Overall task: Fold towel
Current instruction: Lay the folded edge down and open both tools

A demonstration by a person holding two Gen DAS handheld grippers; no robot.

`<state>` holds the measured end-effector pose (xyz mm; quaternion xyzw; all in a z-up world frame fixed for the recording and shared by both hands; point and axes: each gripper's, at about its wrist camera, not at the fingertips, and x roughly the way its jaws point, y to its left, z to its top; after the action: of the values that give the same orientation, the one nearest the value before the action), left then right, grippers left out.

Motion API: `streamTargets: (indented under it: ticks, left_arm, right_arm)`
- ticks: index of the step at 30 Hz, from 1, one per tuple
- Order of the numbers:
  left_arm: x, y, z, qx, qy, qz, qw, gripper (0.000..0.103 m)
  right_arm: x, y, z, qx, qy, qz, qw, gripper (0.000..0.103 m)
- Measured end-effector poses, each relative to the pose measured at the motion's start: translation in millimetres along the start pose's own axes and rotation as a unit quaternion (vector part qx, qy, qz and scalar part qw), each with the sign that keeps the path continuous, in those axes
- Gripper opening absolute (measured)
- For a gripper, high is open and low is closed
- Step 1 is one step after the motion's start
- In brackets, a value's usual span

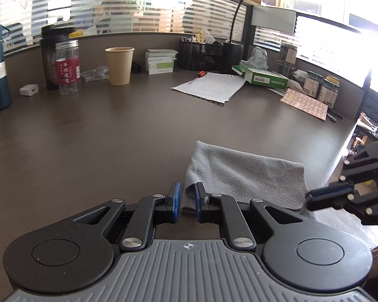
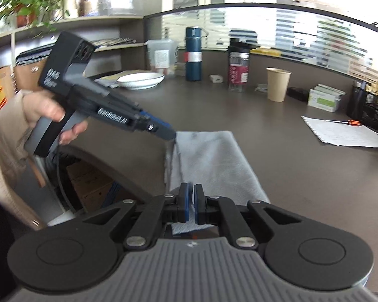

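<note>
The grey towel (image 1: 244, 176) lies folded at the desk's near edge (image 1: 340, 216). The left gripper (image 1: 187, 198) stands apart around one corner; the right gripper (image 2: 191, 202) is nearly closed on another. If either is pulled away snagged, the fold could be dragged open or off the edge.

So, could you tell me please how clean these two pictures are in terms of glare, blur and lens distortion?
Left wrist view: sharp, but the window at upper right is blown out white, and the desk edge bows with the fisheye. Right wrist view: softer, with motion blur on the left tool and the hand holding it; the grey towel is slightly smeared.
</note>
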<state>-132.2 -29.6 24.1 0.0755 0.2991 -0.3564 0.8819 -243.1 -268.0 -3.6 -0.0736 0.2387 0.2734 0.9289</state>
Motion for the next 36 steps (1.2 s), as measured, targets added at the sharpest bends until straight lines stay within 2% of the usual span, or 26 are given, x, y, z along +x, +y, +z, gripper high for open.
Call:
streamTargets:
  ticks: [5,8,10,14,17,22,28,30,32,33,34,36]
  left_arm:
    - [-4,3,12,-0.002,-0.019,0.001,0.9998,0.025]
    - [0,2,22,-0.001,-0.029,-0.002,0.9996,0.032]
    - [10,0,30,0.0,-0.028,-0.016,0.9995,0.032]
    - [33,-10,34,0.018,-0.01,-0.035,0.9992,0.032]
    - [41,-11,28,0.027,0.008,-0.032,0.9991,0.032]
    - [41,-7,11,0.038,0.031,-0.014,0.9987,0.035]
    - [31,-4,0,0.033,0.025,-0.002,0.9991,0.041]
    - [25,-3,-5,0.027,0.02,0.012,0.9994,0.046]
    - [21,-4,-7,0.02,0.016,0.034,0.9991,0.052]
    - [20,-4,-9,0.016,0.013,0.048,0.9986,0.053]
    - [18,-5,-10,0.013,0.01,0.059,0.9981,0.053]
    - [15,-7,-12,0.012,0.009,0.065,0.9978,0.053]
  right_arm:
    - [-10,-4,1,0.002,-0.015,-0.001,1.0,0.009]
    - [-13,-15,5,0.031,-0.031,-0.042,0.998,0.01]
    - [-10,-21,5,0.062,-0.036,-0.068,0.995,0.01]
    - [4,-23,4,0.088,-0.036,-0.089,0.991,0.011]
    - [12,-19,3,0.079,-0.018,-0.072,0.994,0.011]
    - [5,5,-6,-0.008,0.011,-0.021,1.0,0.012]
    - [5,-3,-9,-0.022,0.011,-0.016,1.0,0.013]
    - [8,-12,-8,-0.024,0.01,-0.021,0.999,0.013]
    - [14,-24,-5,-0.019,0.007,-0.029,0.999,0.018]
    - [18,-31,-4,-0.014,0.005,-0.032,0.999,0.021]
    - [22,-37,-3,-0.01,0.004,-0.035,0.999,0.029]
    - [30,-50,0,-0.001,0.002,-0.037,0.999,0.035]
